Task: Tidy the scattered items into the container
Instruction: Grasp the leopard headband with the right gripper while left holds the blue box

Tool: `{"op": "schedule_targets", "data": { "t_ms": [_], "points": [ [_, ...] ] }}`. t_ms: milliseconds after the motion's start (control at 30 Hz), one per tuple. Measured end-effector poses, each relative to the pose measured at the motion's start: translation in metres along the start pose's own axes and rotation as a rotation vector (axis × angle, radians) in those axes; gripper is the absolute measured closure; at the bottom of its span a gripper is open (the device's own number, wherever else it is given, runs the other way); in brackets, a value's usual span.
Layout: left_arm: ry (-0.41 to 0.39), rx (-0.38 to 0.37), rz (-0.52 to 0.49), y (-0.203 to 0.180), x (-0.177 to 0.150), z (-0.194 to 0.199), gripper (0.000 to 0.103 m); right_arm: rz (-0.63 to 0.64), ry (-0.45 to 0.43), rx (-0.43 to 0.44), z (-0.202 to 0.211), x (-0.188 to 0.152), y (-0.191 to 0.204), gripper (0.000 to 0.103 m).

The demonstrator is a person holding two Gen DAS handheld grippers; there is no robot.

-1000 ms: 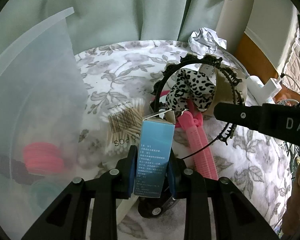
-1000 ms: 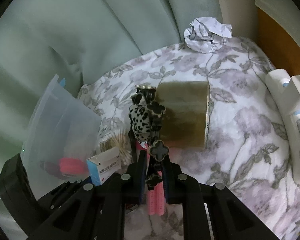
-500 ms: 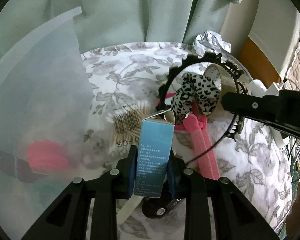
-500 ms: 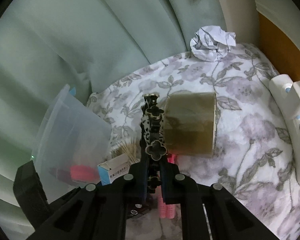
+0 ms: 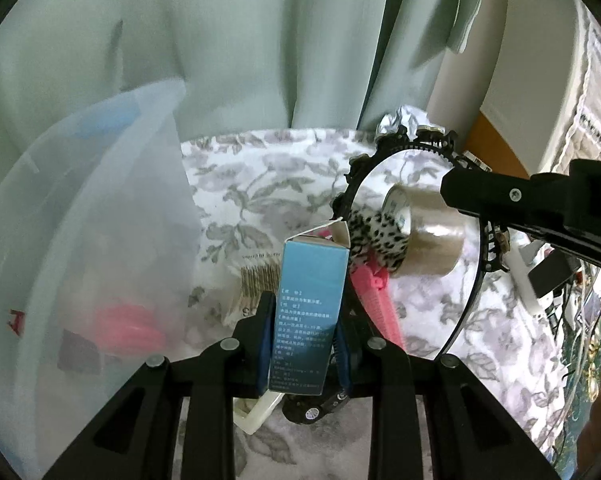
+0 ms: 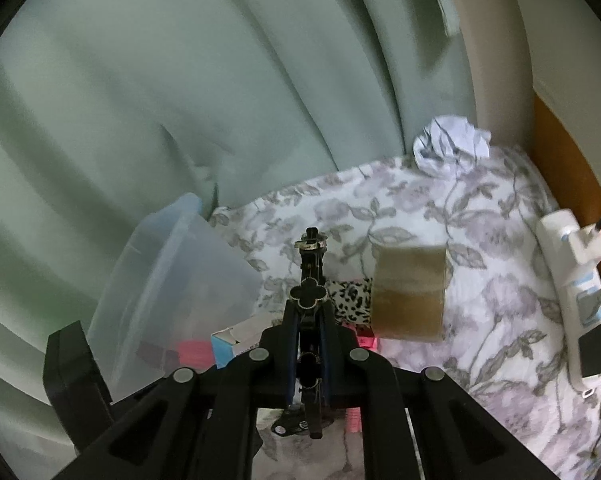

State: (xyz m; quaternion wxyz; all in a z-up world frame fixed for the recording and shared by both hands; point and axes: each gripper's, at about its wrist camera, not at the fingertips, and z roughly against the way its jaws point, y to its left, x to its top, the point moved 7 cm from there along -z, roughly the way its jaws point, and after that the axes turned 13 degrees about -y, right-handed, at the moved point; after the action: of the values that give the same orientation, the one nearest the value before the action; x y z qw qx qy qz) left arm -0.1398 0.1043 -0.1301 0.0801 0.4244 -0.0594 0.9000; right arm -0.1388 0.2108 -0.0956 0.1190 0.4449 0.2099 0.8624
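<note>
My left gripper (image 5: 305,328) is shut on a small blue carton (image 5: 310,300), held upright above the floral cloth, right of the clear plastic container (image 5: 80,248). My right gripper (image 6: 309,340) is shut on a black headband (image 6: 309,276) with clover ornaments, lifted off the cloth; the headband also shows in the left wrist view (image 5: 476,280). The carton (image 6: 230,338) and container (image 6: 172,280) sit left of it. The container holds a pink item (image 5: 128,326).
On the cloth lie a brown tape roll (image 6: 408,292), a leopard scrunchie (image 5: 376,236), a pink hair clip (image 5: 380,300), cotton swabs (image 5: 256,284), a black toy car (image 5: 316,404) and crumpled paper (image 6: 452,146). A white power strip (image 6: 576,280) lies at the right edge. Green curtain behind.
Both grippers have risen. The headband has been lifted clear of the scrunchie and tape roll. The carton sits higher, beside the container wall.
</note>
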Motion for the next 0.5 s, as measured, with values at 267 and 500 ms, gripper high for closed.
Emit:
{"op": "schedule_targets", "data": {
  "t_ms": [267,500],
  "points": [
    [-0.073,-0.016,0.012,0.0,0.018,0.034,0.075,0.038,-0.065,0.015,0.031,0.017,0.022,0.093],
    [-0.153,-0.036,0.012,0.003,0.04,0.071,0.075,0.078,-0.121,0.031,0.061,0.029,0.044,0.093]
  ]
}}
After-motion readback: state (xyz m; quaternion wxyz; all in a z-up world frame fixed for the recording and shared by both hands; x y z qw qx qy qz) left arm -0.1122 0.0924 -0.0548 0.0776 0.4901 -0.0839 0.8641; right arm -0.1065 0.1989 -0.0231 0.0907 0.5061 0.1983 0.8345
